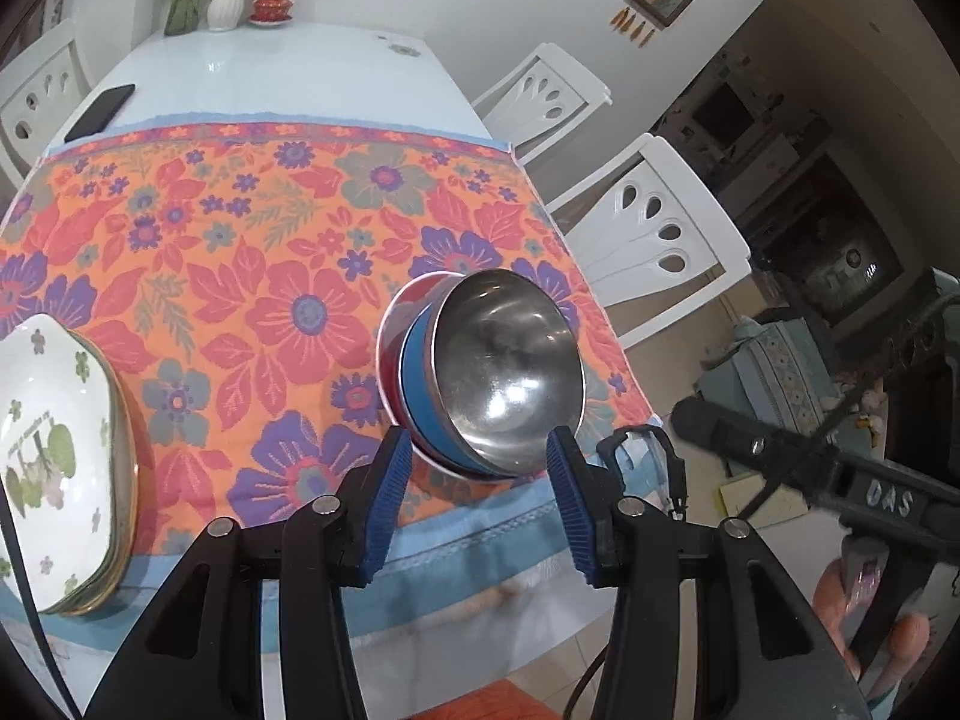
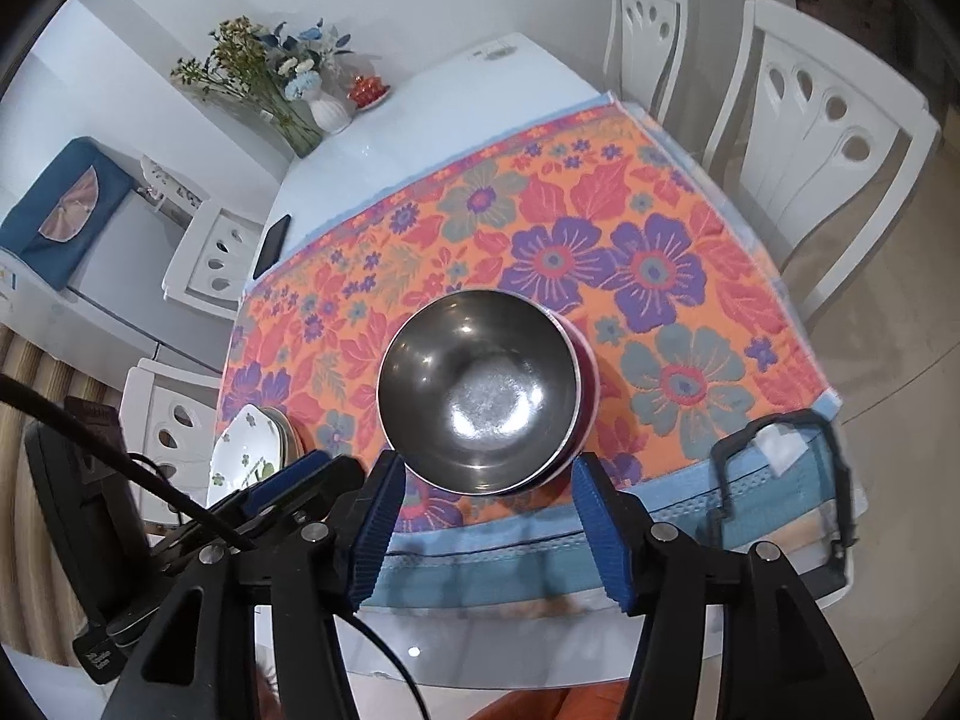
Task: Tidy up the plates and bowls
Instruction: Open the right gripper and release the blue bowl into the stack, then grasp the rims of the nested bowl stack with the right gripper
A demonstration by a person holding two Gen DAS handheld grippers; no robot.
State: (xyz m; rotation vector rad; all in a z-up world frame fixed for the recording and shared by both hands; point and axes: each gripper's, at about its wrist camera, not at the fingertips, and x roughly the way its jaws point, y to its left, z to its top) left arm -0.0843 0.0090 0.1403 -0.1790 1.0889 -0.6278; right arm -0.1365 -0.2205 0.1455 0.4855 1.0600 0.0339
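Note:
A stack of steel bowls [image 1: 504,372] with blue and red outer walls rests on the flowered cloth [image 1: 252,276] near the table's front edge, its top bowl [image 2: 480,390] empty. My left gripper [image 1: 477,450] hangs open just in front of the stack, its blue pads [image 1: 384,504] clear of the rim. My right gripper [image 2: 487,471] is also open, framing the same stack without touching it. A pile of white plates [image 1: 54,450] with green prints lies at the left; in the right wrist view the plates [image 2: 249,450] are partly hidden by the left gripper's fingers [image 2: 288,480].
A black phone [image 1: 99,114] lies on the bare white table [image 1: 270,72] behind the cloth. A flower vase [image 2: 329,111] and a red lidded dish [image 2: 367,90] stand at the far end. White chairs [image 1: 660,240] line the right side. A black bracket [image 2: 780,480] sits at the front right corner.

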